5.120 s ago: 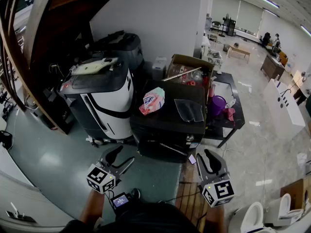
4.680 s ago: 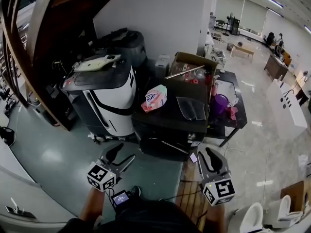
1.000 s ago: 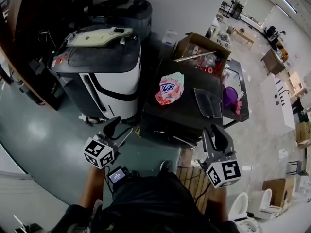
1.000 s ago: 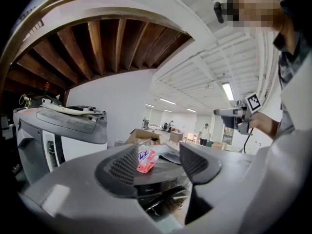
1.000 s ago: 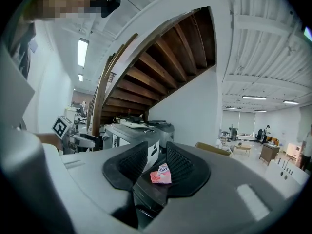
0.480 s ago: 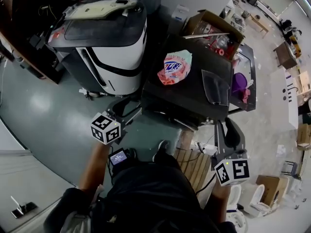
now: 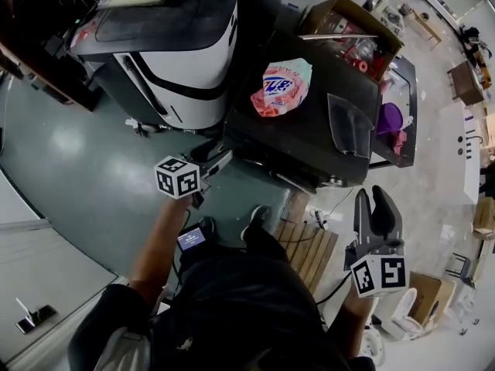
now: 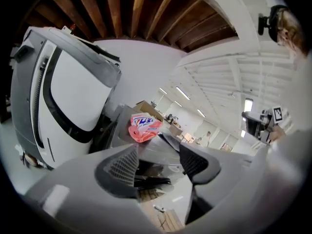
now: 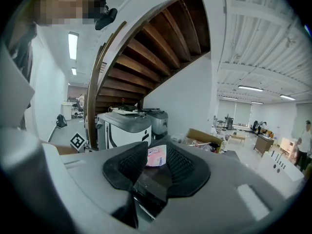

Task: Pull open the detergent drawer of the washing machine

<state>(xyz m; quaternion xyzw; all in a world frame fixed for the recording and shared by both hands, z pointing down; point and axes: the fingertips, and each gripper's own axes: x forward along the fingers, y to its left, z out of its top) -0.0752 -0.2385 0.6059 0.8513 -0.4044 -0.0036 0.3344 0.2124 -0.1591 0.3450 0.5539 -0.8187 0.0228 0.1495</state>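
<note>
The washing machine [image 7: 309, 141] is a black box with a dark top in the middle of the head view, and a pink detergent bag [image 7: 280, 87] lies on it. I cannot make out its detergent drawer. My left gripper [image 7: 212, 158] is open at the machine's front left corner, low against the front face. In the left gripper view the left gripper [image 8: 158, 162] shows a dark front panel in its gap and the pink bag [image 8: 143, 126] above it. My right gripper [image 7: 375, 198] is open off the machine's front right corner, holding nothing. The right gripper [image 9: 157, 162] frames the pink bag [image 9: 157, 156].
A white-and-black appliance [image 7: 170, 60] stands just left of the machine. A cardboard box [image 7: 348, 22] and a purple tub [image 7: 390, 118] lie behind and to the right. A wooden slatted pallet [image 7: 305, 250] and cables lie on the floor by the person's shoe [image 7: 255, 219].
The view has closed in over the machine. My left gripper has moved forward to the machine's front left corner. My right gripper has shifted right, level with the front. Both stay open.
</note>
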